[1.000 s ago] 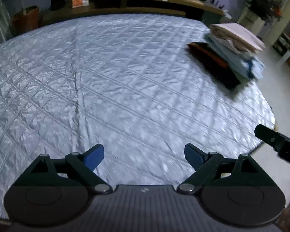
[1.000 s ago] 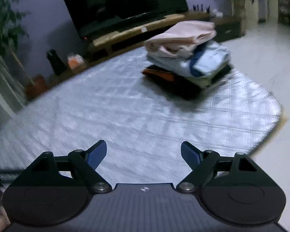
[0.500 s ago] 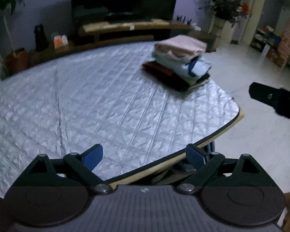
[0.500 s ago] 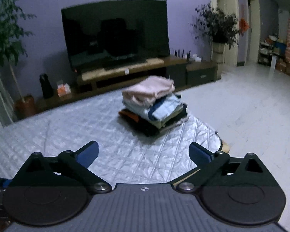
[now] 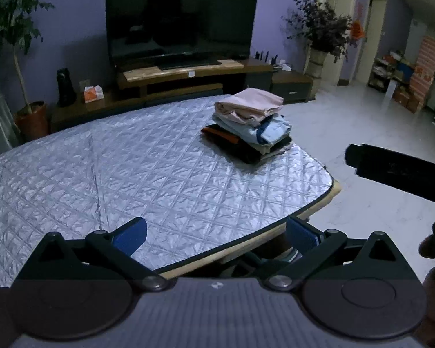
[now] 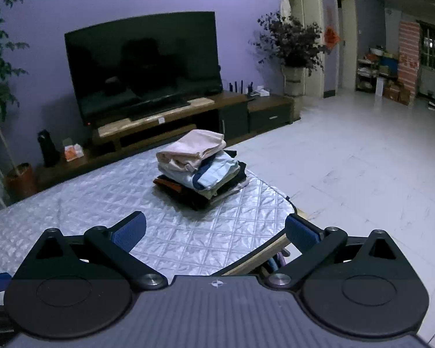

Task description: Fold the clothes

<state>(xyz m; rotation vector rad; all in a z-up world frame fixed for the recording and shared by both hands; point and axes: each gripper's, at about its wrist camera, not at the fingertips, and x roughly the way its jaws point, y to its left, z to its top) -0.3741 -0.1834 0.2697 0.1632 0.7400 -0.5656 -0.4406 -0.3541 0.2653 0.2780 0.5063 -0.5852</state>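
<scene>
Quilted silver tabletop (image 5: 159, 174) | folded clothes stack (image 5: 248, 124) near far right corner | no legible writing | left gripper (image 5: 216, 233) opening, empty | right gripper (image 6: 214, 229) spread wide, empty, tilted downward

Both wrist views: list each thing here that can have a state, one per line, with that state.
left gripper: jaws opening, nothing between them
right gripper: open, nothing between the pads
stack of clothes: folded, piled near the table's far corner
pink garment: folded, on top of the stack
table cover: spread flat, with one crease
television: screen dark
</scene>
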